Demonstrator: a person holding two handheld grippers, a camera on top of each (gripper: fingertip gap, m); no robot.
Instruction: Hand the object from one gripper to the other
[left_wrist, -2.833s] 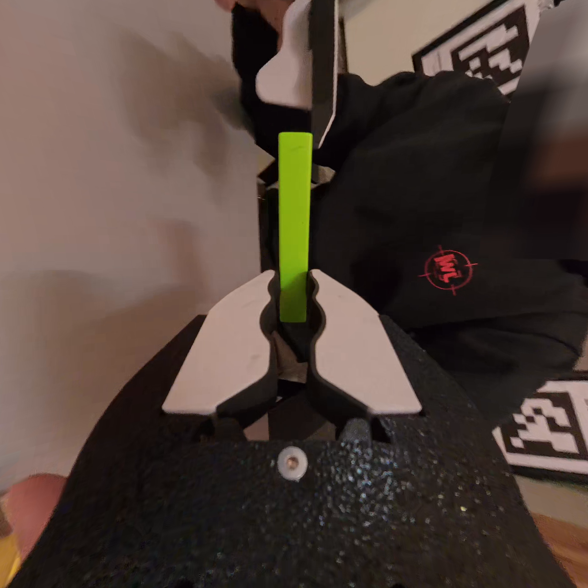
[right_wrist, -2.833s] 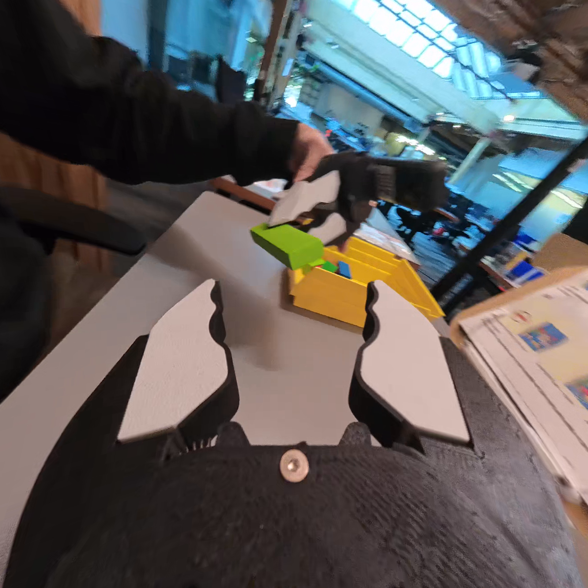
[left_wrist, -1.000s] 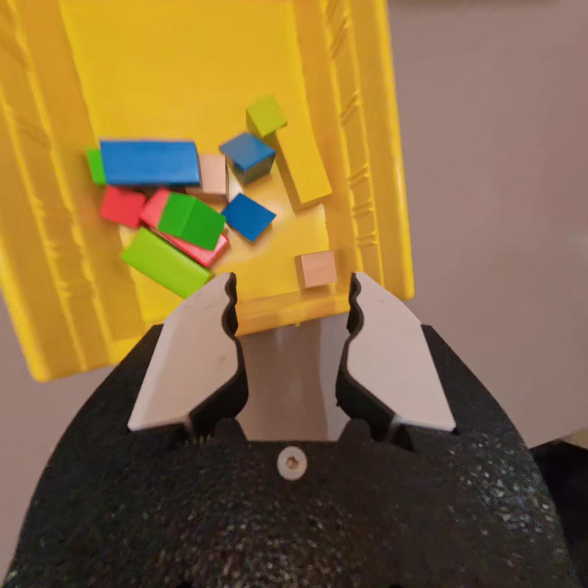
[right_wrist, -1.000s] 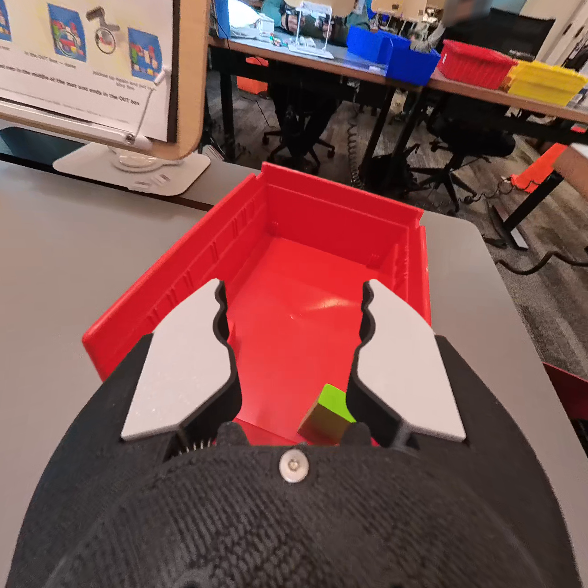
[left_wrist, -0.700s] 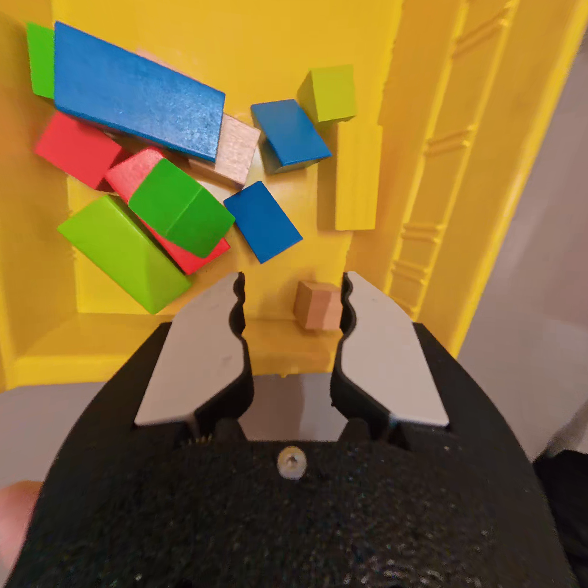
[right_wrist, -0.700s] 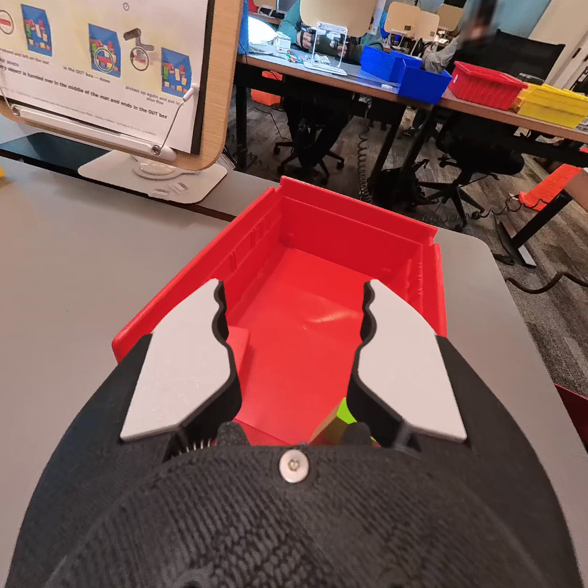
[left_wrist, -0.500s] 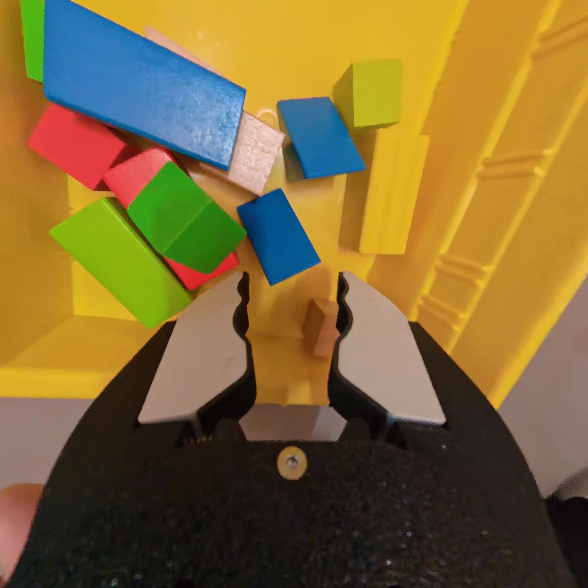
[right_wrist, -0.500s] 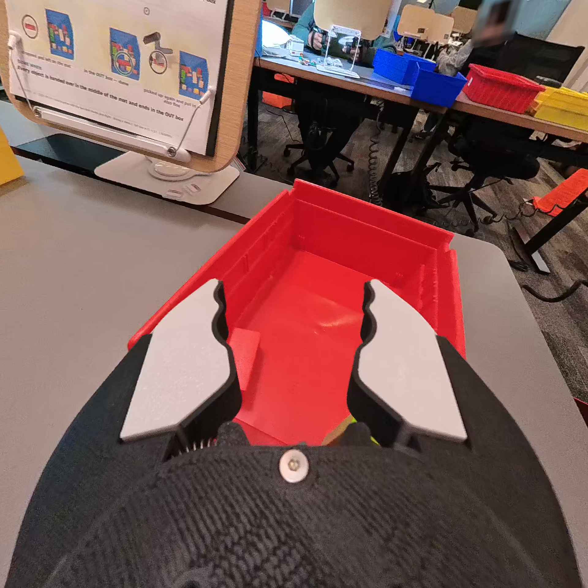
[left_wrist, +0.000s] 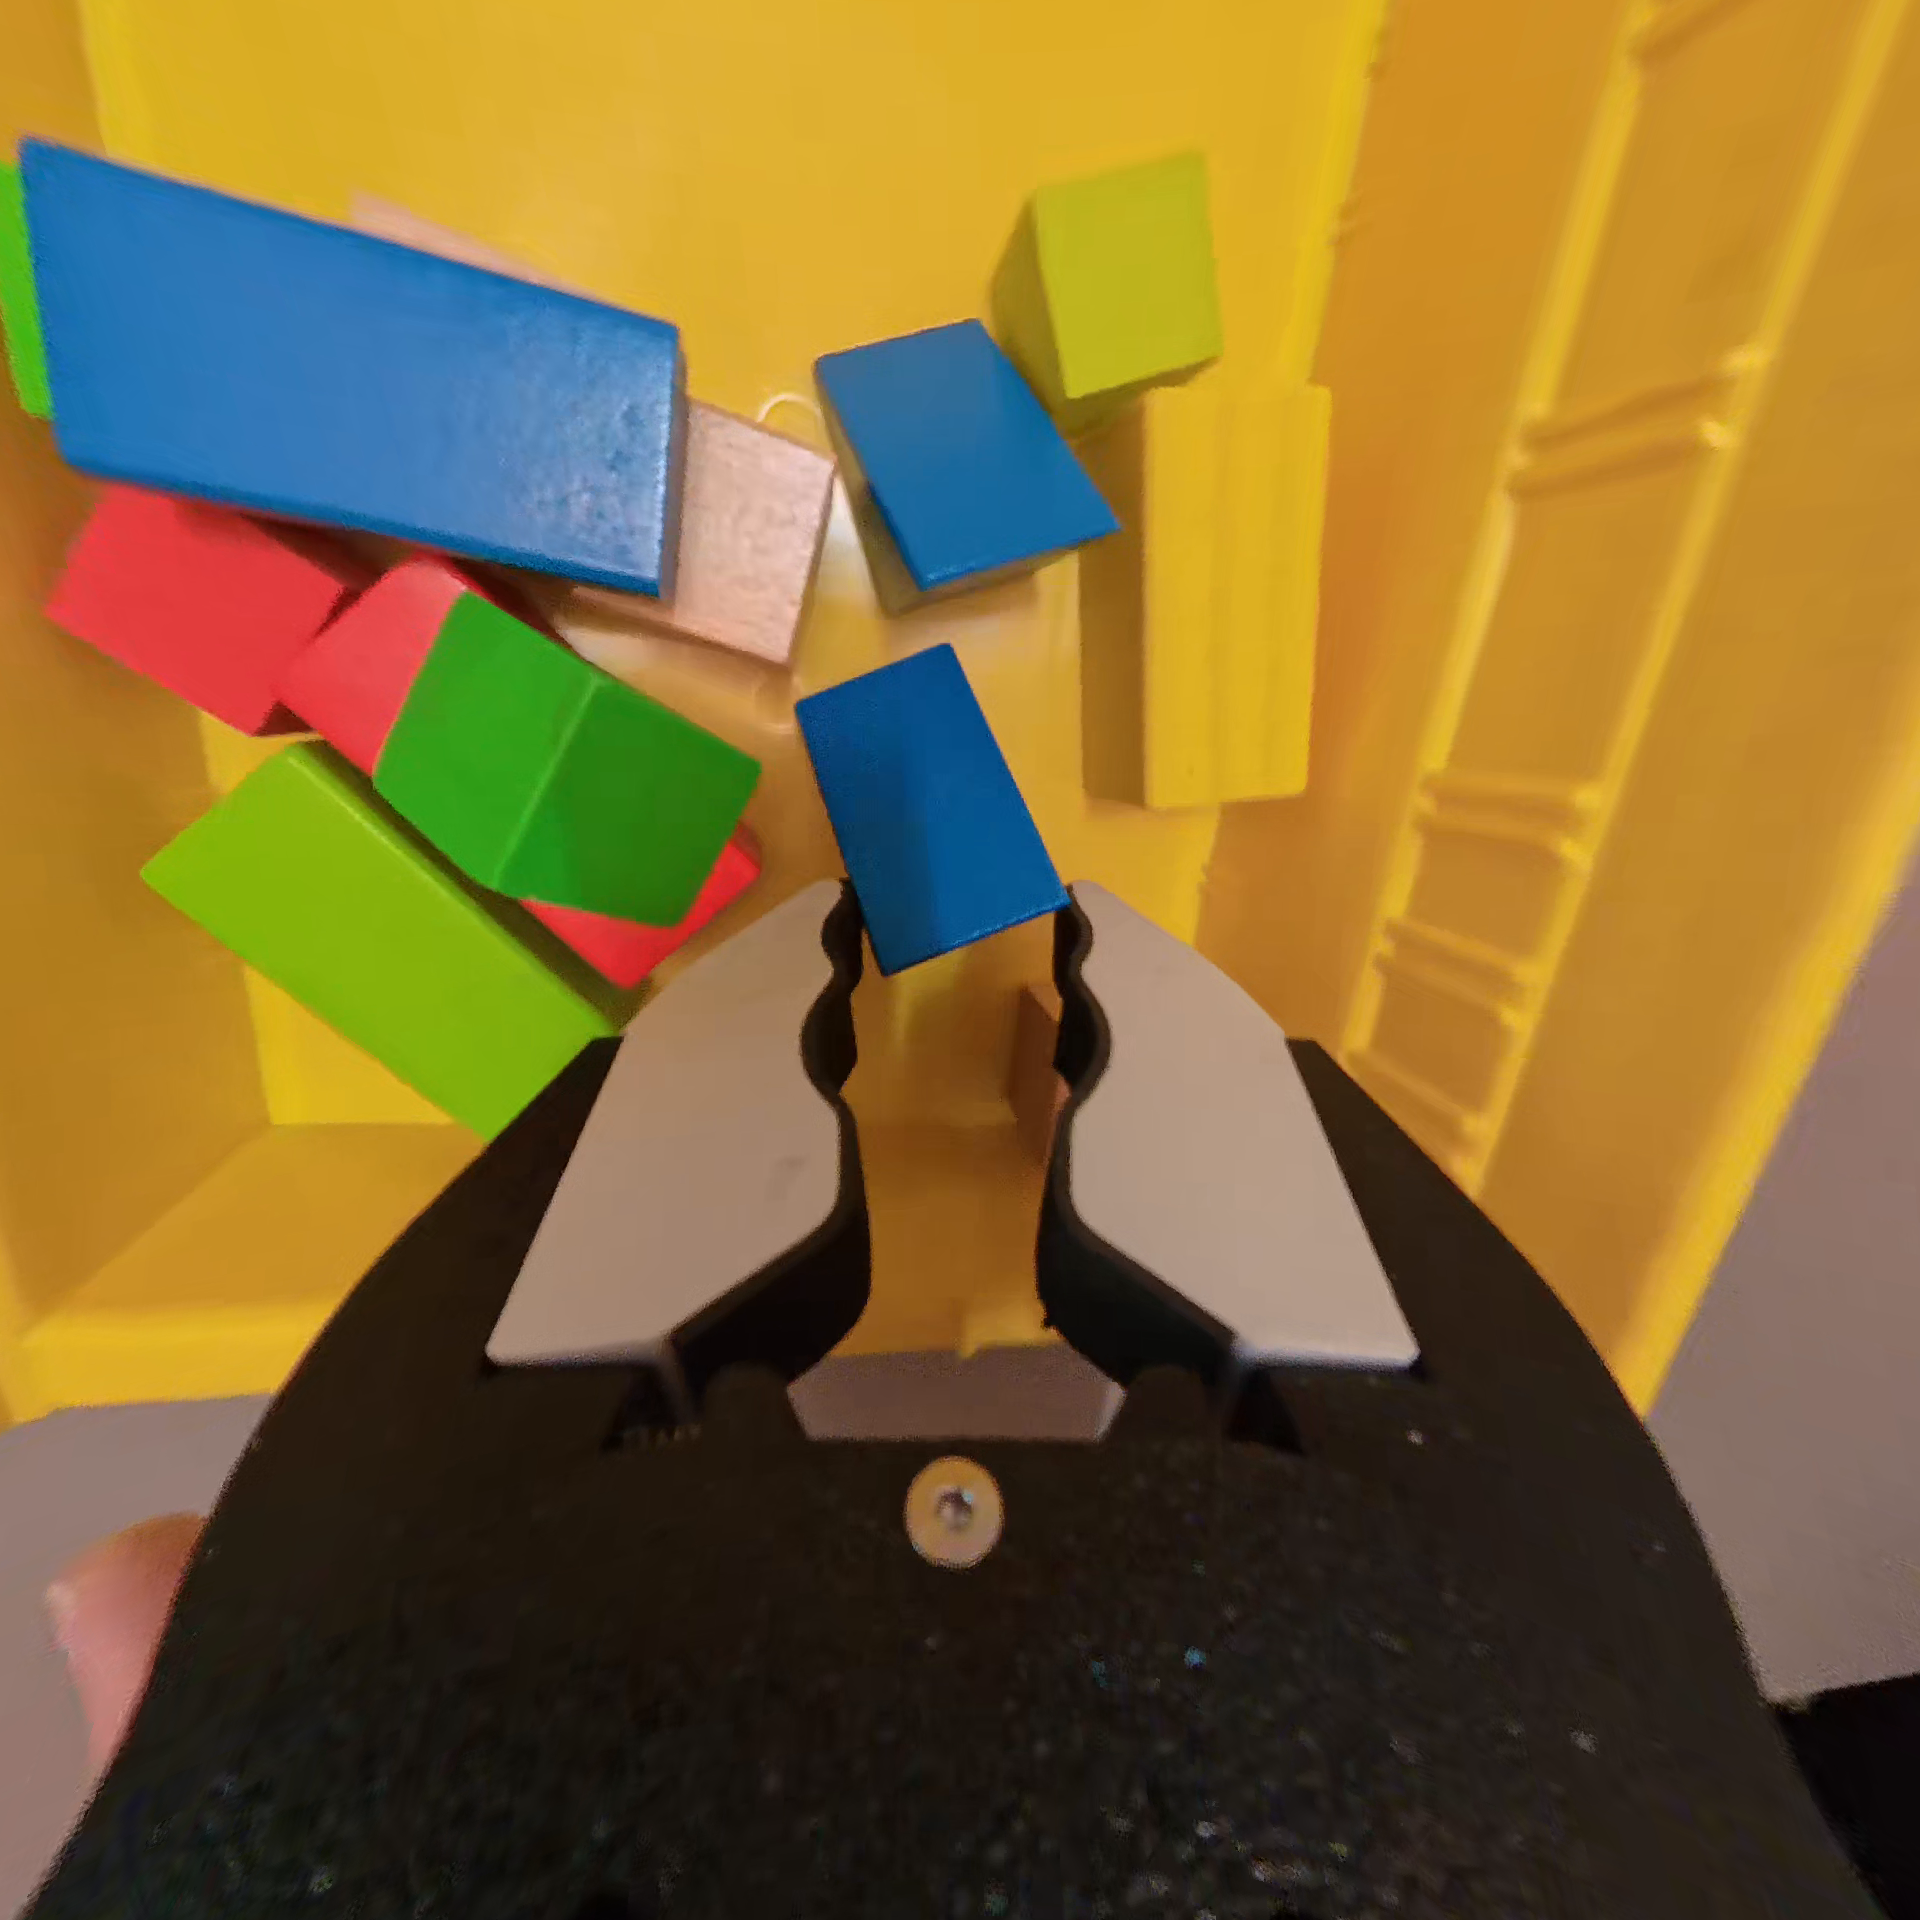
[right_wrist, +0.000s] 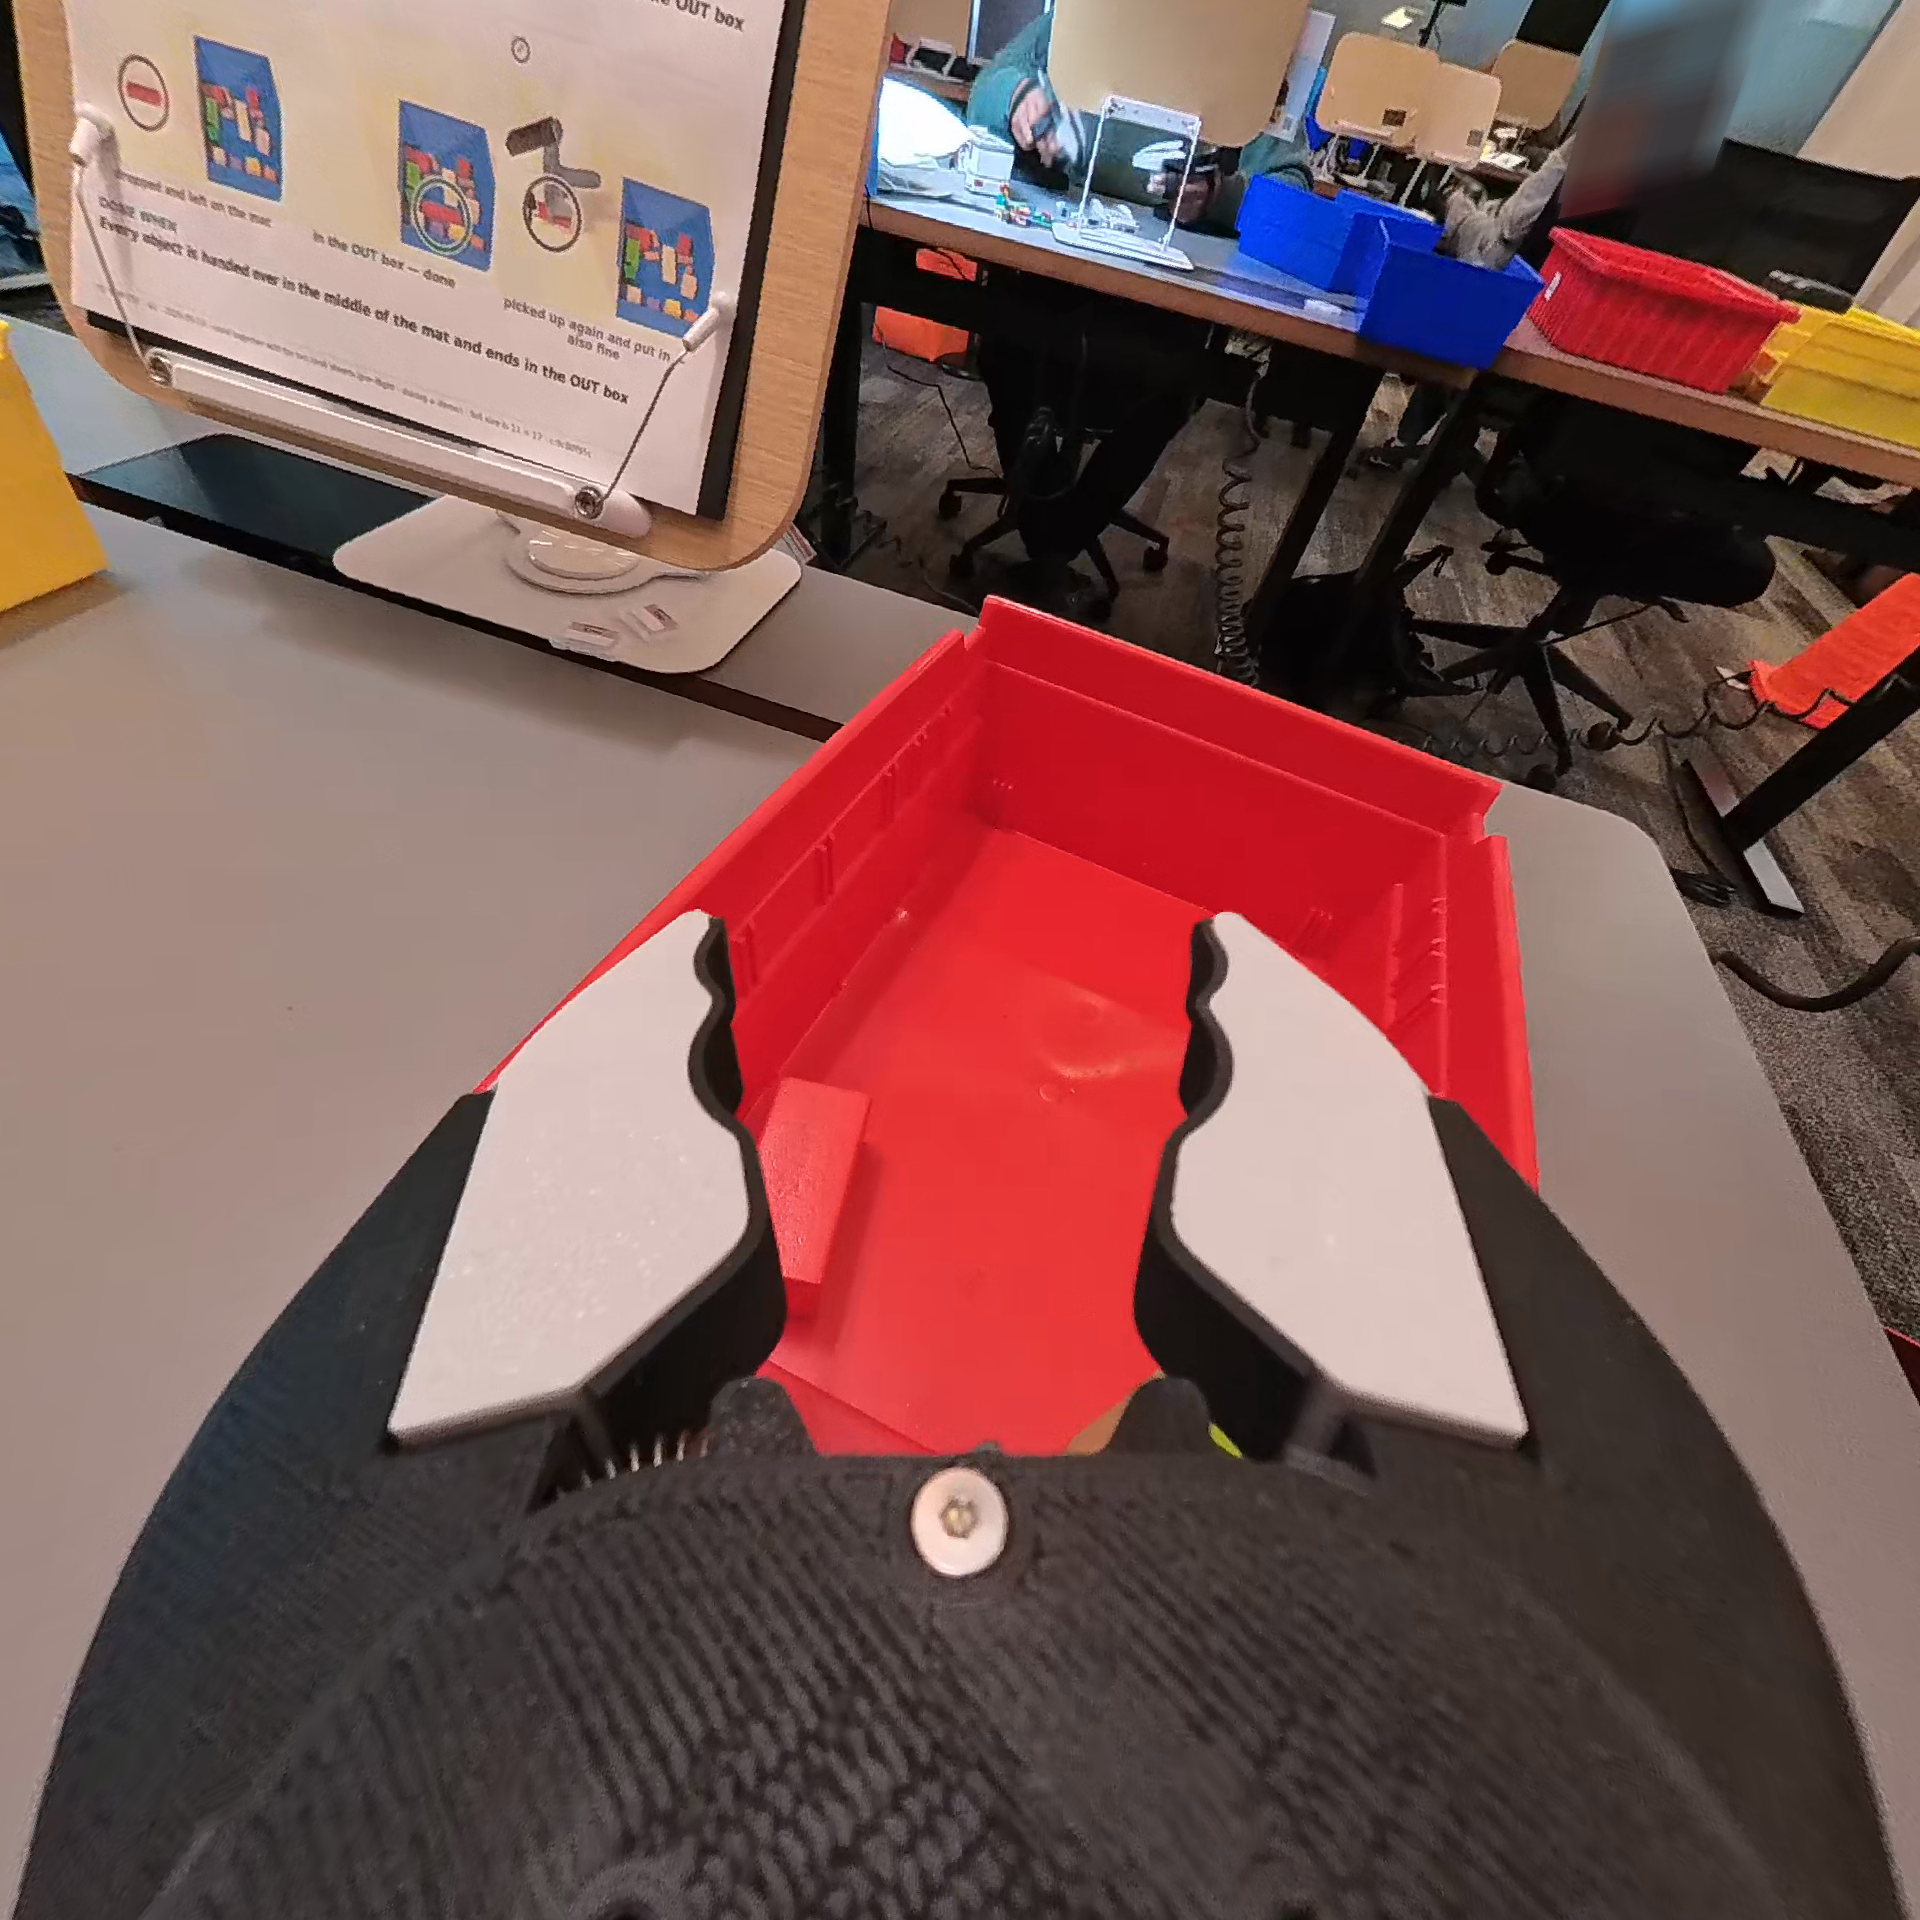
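Observation:
In the left wrist view my left gripper (left_wrist: 956, 914) reaches down into the yellow bin (left_wrist: 1558, 623). Its fingertips flank the near end of a small blue block (left_wrist: 914, 790). The block lies askew on the bin floor, its corners right at the pads, and I see no squeeze on it. A small wooden cube (left_wrist: 1034, 1049) sits by the right finger. In the right wrist view my right gripper (right_wrist: 956, 977) is wide open and empty over the red bin (right_wrist: 1226, 717). That bin holds a red block (right_wrist: 816, 1174), and a sliver of a lime block (right_wrist: 1221, 1439) shows under the right finger.
The yellow bin also holds a long blue block (left_wrist: 343, 374), green blocks (left_wrist: 561, 769), red blocks (left_wrist: 187, 613), a second small blue block (left_wrist: 956, 457), a lime cube (left_wrist: 1122, 281) and a yellow block (left_wrist: 1205, 603). An instruction board on a stand (right_wrist: 416, 260) rises behind the grey table (right_wrist: 312, 883). Left tips to right tips: about 55 centimetres.
The left gripper went down into the yellow bin and its jaws narrowed around the small blue block. The right gripper drew back a little over the red bin, still open.

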